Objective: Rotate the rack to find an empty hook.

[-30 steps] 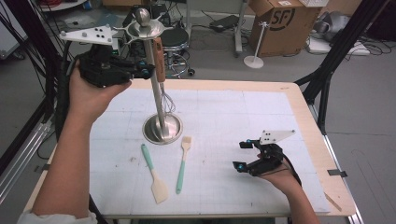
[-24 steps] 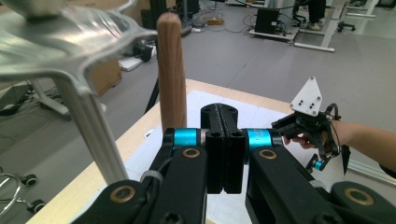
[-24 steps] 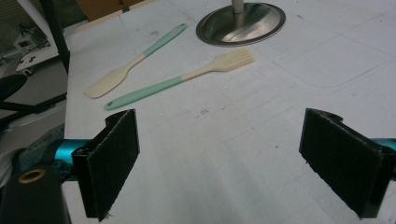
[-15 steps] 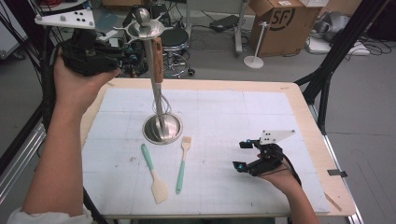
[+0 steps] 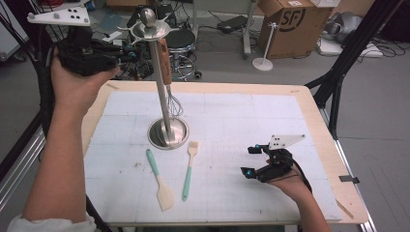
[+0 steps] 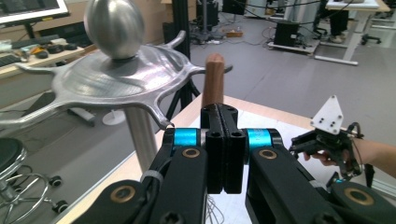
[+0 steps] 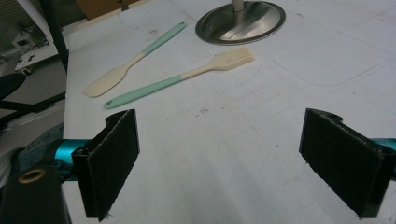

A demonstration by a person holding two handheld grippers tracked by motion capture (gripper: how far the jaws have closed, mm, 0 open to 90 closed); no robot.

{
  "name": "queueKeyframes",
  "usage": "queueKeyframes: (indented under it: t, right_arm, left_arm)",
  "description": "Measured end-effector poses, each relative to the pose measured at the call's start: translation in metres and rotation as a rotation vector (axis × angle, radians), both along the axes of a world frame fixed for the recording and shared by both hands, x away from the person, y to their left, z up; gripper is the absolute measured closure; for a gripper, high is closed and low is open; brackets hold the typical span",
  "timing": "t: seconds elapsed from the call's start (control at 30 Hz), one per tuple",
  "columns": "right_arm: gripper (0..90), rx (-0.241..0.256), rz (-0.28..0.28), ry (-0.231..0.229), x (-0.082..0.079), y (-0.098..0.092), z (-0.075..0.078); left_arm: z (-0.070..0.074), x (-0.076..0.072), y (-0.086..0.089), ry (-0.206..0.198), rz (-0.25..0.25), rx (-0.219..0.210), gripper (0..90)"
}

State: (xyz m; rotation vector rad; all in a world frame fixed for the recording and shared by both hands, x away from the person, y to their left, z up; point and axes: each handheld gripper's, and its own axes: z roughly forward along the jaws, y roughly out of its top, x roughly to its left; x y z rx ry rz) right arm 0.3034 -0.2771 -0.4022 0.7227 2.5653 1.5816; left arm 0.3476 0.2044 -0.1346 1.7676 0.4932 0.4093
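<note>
Whisk (image 5: 167, 72) hangs on rack (image 5: 165, 116), just beyond clenched left fingers (image 6: 223, 140) | right fingers (image 7: 112, 158) released

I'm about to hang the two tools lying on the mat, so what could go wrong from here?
1. The left gripper, jaws shut, sits right beside the stand's top disc; a nudge might rock the tall stand.
2. The hanging whisk could swing if bumped.
3. The spatula and brush lie flat, so the open right gripper may slip on their thin handles.
</note>
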Motion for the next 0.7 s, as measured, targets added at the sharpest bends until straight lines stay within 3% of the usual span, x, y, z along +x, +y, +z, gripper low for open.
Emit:
queueKeyframes:
  t: [0.27, 0.53, 0.7]
  right_arm:
    - [11.6, -0.004, 0.001, -0.002, 0.001, 0.000, -0.001]
    - [11.6, -0.007, 0.000, 0.003, 0.000, 0.001, -0.001]
    - [11.6, -0.002, -0.002, 0.000, 0.000, 0.000, 0.000]
  left_arm:
    - [0.000, 0.004, 0.010, 0.002, 0.048, -0.045, 89.7]
    - [-0.002, 0.010, 0.017, 0.013, 0.088, -0.056, 89.7]
    - [-0.002, 0.008, 0.016, 0.010, 0.079, -0.048, 89.7]
